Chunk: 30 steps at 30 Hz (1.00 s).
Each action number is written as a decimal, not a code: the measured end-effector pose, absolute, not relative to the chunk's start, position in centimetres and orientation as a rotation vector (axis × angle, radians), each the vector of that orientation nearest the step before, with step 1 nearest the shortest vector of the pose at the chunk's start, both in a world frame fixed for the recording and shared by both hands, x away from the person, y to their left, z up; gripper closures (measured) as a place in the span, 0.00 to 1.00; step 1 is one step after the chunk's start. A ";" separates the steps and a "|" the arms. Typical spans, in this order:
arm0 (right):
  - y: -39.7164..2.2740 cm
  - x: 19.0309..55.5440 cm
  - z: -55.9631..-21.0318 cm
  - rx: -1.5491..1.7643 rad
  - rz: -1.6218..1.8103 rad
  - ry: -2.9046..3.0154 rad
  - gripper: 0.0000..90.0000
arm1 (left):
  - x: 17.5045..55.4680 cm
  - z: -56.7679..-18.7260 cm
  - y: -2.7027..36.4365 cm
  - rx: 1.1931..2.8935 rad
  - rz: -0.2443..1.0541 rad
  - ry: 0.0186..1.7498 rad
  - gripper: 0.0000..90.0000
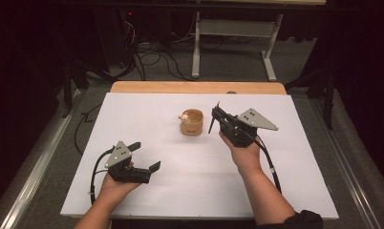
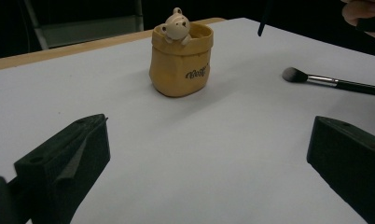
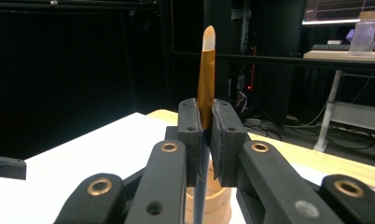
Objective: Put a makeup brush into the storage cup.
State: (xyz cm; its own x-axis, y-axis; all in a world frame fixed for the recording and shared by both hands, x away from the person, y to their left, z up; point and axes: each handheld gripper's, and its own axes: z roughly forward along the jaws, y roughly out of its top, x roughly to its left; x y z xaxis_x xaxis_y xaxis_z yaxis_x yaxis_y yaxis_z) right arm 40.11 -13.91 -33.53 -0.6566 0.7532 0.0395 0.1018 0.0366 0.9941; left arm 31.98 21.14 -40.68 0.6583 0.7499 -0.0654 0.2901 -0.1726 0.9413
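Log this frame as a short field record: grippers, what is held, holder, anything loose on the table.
left gripper: open, jaws wide apart with nothing between them, low over the white table
right gripper: shut on a slim brush, gripped upright with its pale bristle tip on top
holder: yellow-brown bear pot, upright mid-table, a small bear figure at its rim
brush versus pot: brush handle hangs just above the pot, not yet inside
loose item: makeup brush with dark bristles, lying flat to the right of the pot in the left gripper view
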 end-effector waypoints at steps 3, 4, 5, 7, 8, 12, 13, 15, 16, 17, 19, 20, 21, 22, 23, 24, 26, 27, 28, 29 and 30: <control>-13.5 40.5 -33.4 0.862 1.661 1.812 0.95 | 32.0 -40.6 21.2 1.747 0.510 0.844 0.00; -13.4 40.6 -33.4 0.859 1.660 1.813 0.95 | 32.0 -40.6 21.2 1.747 0.511 0.844 0.00; -13.2 40.7 -33.3 0.861 1.658 1.813 0.95 | 32.0 -40.6 21.3 1.748 0.512 0.843 0.00; -13.0 40.9 -33.2 0.863 1.662 1.811 0.95 | 32.0 -40.6 21.3 1.751 0.510 0.843 0.00; -12.9 41.0 -33.2 0.860 1.661 1.812 0.95 | 32.0 -40.6 21.3 1.751 0.509 0.844 0.00; -12.4 41.6 -33.1 0.856 1.658 1.811 0.95 | 31.9 -40.6 21.2 1.755 0.516 0.840 0.00; -12.3 41.7 -33.1 0.860 1.657 1.812 0.95 | 31.9 -40.6 21.2 1.755 0.517 0.839 0.00; -12.1 42.0 -33.0 0.856 1.649 1.813 0.95 | 31.9 -40.6 21.2 1.754 0.519 0.838 0.00; -12.0 42.1 -33.0 0.859 1.652 1.812 0.95 | 31.9 -40.6 21.2 1.755 0.522 0.837 0.00; -11.9 42.2 -33.0 0.854 1.650 1.811 0.95 | 31.9 -40.5 21.2 1.754 0.522 0.835 0.00; -11.7 42.4 -33.0 0.858 1.646 1.811 0.95 | 31.8 -40.5 21.2 1.753 0.520 0.833 0.00; -11.7 42.5 -33.0 0.869 1.647 1.810 0.95 | 31.8 -40.5 21.2 1.753 0.520 0.833 0.00; -11.6 42.7 -33.0 0.864 1.651 1.807 0.95 | 31.8 -40.5 21.2 1.752 0.520 0.833 0.00; -11.6 42.9 -33.0 0.864 1.646 1.805 0.95 | 31.8 -40.5 21.2 1.749 0.519 0.833 0.00; -11.6 43.0 -33.0 0.871 1.640 1.807 0.95 | 31.8 -40.4 21.2 1.749 0.519 0.832 0.00; -11.5 43.2 -33.0 0.874 1.641 1.805 0.95 | 31.8 -40.4 21.2 1.747 0.518 0.832 0.00; -11.5 43.5 -32.9 0.884 1.640 1.803 0.95 | 31.8 -40.4 21.3 1.745 0.517 0.831 0.00; -11.4 43.7 -32.9 0.880 1.642 1.800 0.95 | 31.8 -40.4 21.3 1.744 0.517 0.831 0.00; -11.4 43.9 -32.8 0.884 1.637 1.800 0.95 | 31.8 -40.4 21.3 1.745 0.517 0.830 0.00; -11.4 44.0 -32.7 0.883 1.637 1.799 0.95 | 31.8 -40.4 21.3 1.746 0.517 0.830 0.00; -11.3 44.2 -32.7 0.887 1.638 1.797 0.95 | 31.8 -40.4 21.3 1.746 0.518 0.829 0.00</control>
